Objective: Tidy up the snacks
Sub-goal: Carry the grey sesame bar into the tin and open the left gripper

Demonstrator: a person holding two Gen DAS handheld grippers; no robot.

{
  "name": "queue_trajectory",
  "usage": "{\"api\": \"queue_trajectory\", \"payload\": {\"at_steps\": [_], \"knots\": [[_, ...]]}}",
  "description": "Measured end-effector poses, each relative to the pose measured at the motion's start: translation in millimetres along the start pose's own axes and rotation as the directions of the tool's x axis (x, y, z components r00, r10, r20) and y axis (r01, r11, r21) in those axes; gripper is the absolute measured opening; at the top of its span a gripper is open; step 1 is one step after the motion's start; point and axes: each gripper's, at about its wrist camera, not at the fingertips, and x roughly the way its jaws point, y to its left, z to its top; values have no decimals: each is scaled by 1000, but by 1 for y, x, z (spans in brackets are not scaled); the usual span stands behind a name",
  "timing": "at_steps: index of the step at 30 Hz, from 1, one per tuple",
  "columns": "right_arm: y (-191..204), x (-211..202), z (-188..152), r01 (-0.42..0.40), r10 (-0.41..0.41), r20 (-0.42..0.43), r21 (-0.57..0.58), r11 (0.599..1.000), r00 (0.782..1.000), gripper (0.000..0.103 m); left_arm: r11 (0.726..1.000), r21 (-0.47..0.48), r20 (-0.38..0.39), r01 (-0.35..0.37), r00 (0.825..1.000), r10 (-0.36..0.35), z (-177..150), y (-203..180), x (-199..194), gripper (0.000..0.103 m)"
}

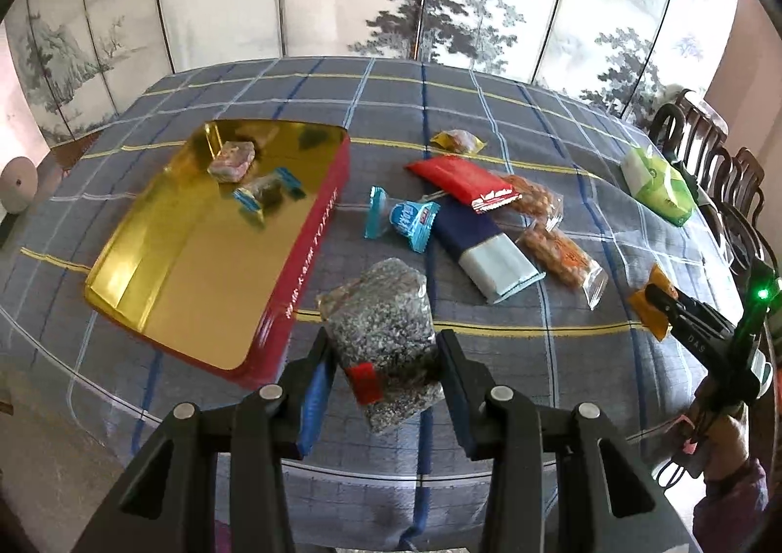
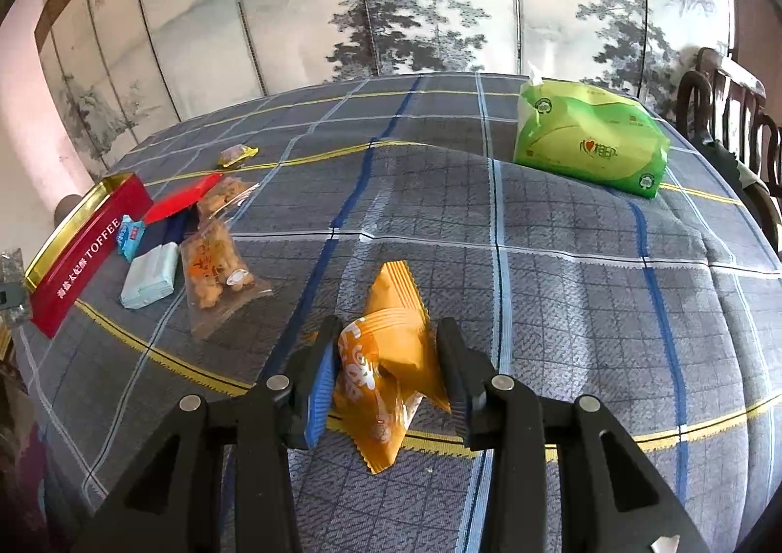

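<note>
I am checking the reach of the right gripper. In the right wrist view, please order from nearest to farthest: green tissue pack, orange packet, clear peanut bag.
1. orange packet, between its fingers.
2. clear peanut bag, left.
3. green tissue pack, far right.

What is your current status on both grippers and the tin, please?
Left gripper shut on speckled grey clear-wrapped snack. Right gripper shut on orange foil packet. Red-and-gold toffee tin open, path unobstructed.

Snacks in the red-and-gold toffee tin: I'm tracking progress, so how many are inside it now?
2. A pinkish wrapped block lies near the far end of the red-and-gold toffee tin, and a blue-ended clear-wrapped dark snack sits just in front of it. Reflections might hide others.
</note>
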Motion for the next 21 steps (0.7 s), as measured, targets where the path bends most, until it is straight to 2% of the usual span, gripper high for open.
{"api": "queue_trajectory", "payload": {"at_steps": [8, 21], "knots": [[1, 2, -1, 18, -18, -9, 7, 1000, 1000, 37, 1000, 16, 24, -17, 1000, 17, 0, 6, -1, 42], [1, 3, -1, 27, -27, -10, 10, 1000, 1000, 37, 1000, 13, 2, -21, 1000, 21, -2, 16, 10, 42]]}}
